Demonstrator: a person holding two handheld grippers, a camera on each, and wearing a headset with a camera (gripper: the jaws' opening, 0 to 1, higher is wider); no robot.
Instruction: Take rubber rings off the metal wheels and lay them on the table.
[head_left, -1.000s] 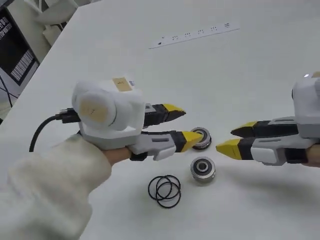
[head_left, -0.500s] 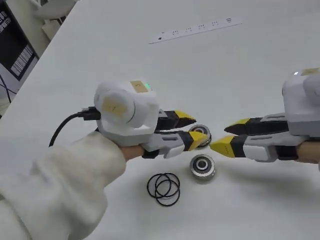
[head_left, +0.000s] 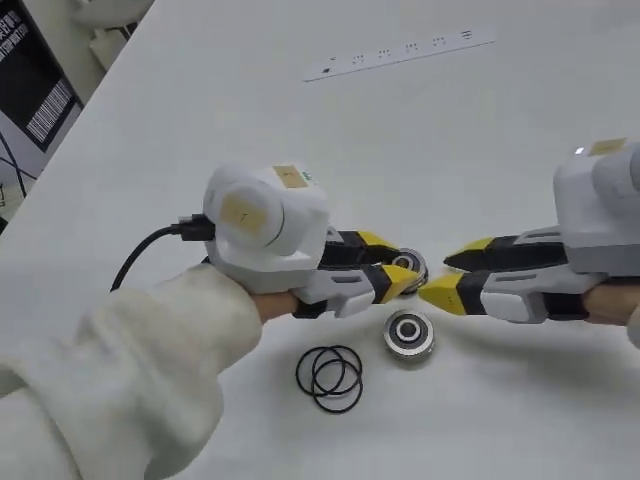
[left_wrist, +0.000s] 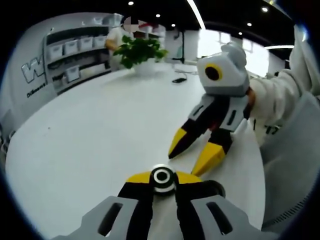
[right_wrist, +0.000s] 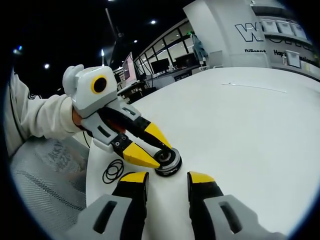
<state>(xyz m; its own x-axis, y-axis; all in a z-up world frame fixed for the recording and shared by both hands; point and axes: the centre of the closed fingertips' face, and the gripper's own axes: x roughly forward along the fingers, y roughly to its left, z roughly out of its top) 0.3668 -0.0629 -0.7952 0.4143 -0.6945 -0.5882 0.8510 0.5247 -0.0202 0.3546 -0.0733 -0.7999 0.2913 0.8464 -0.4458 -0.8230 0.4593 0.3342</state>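
Observation:
Two metal wheels lie on the white table (head_left: 480, 150). My left gripper (head_left: 398, 264) comes in from the left and is shut on the far wheel (head_left: 411, 264); its own view has that wheel (left_wrist: 162, 179) between the yellow tips. The near wheel (head_left: 408, 333) lies free just in front. My right gripper (head_left: 445, 276) is open, its tips a short way right of the held wheel (right_wrist: 167, 160), pointing at it. Three black rubber rings (head_left: 328, 376) lie overlapping on the table near the front, also seen as rings (right_wrist: 113, 171) in the right gripper view.
A long white strip (head_left: 400, 52) lies at the far side of the table. A black cable (head_left: 150, 250) trails left from my left gripper. The table's left edge (head_left: 90, 110) drops to a dark floor area.
My left gripper has moved right and shut on the far wheel. My right gripper has edged left toward that wheel, still open. Rings and near wheel have not moved.

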